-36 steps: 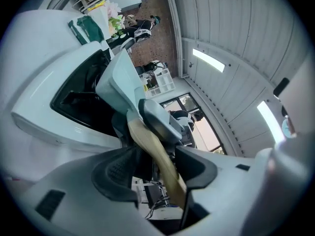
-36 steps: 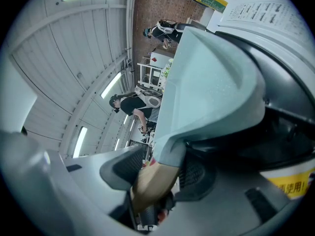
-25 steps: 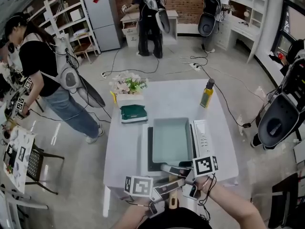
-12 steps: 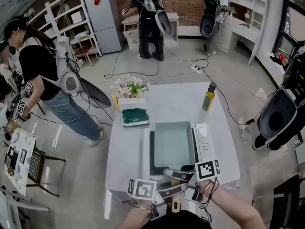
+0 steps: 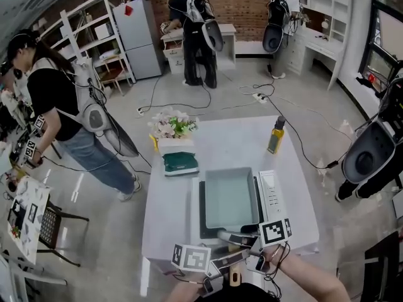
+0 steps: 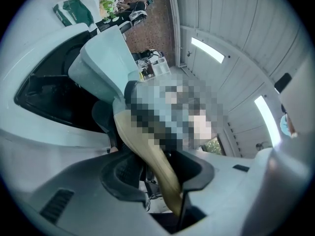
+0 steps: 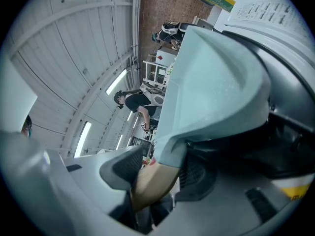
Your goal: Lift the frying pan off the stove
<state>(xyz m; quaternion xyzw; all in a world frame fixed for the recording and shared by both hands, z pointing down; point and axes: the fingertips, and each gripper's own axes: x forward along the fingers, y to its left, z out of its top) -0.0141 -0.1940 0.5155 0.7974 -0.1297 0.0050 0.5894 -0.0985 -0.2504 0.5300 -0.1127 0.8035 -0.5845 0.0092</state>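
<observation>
A square pale-teal frying pan sits on the black stove on the white table, its wooden handle pointing toward me. My right gripper is shut on the handle just behind the pan, both pads pressing on it. My left gripper is farther back along the handle. Its jaws are closing with the handle between them; a thin gap still shows beside one pad. The left gripper view looks along the handle to the pan.
The stove's white control panel runs along the pan's right side. A green box and a flower arrangement stand at the table's far left, an oil bottle at the far right. A person stands left of the table.
Both grippers stay at the pan handle and the pan stays on the stove. The head view has shifted a little, so the table sits lower in frame.
</observation>
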